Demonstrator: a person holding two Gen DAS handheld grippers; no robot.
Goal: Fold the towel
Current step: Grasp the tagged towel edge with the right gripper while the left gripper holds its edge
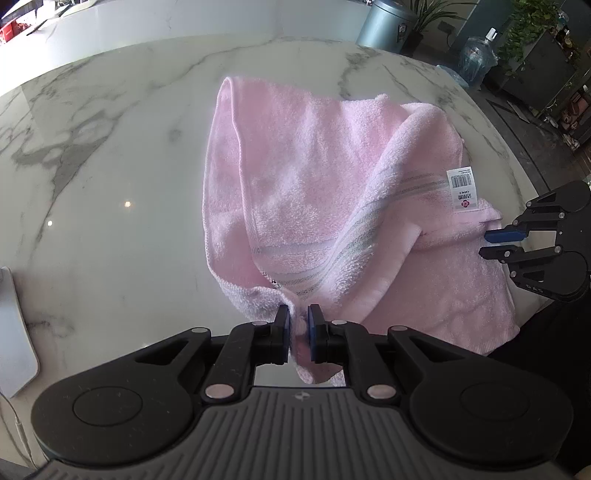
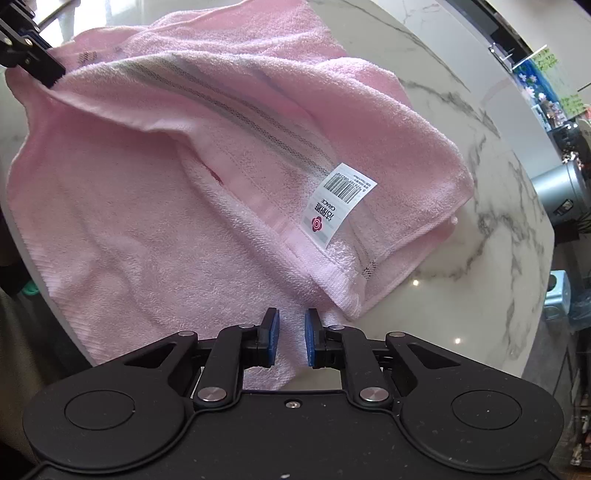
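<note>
A pink towel point(image 1: 303, 192) with grey stripes and a white barcode label point(image 1: 463, 190) lies crumpled on the marble table point(image 1: 110, 166). My left gripper point(image 1: 299, 326) is shut on a corner of the towel at its near edge. My right gripper point(image 2: 291, 336) has its blue pads a small gap apart with a towel edge between them. In the left wrist view the right gripper point(image 1: 498, 243) shows at the towel's right side. The towel point(image 2: 166, 206) and its label point(image 2: 338, 201) fill the right wrist view, and the left gripper point(image 2: 29, 55) shows at the top left.
A white flat object point(image 1: 14, 332) lies at the table's left edge. A blue-grey bin point(image 1: 388, 26), potted plants point(image 1: 524, 33) and a water jug point(image 1: 478, 55) stand beyond the table's far right edge. The table's curved edge point(image 2: 532, 229) runs down the right.
</note>
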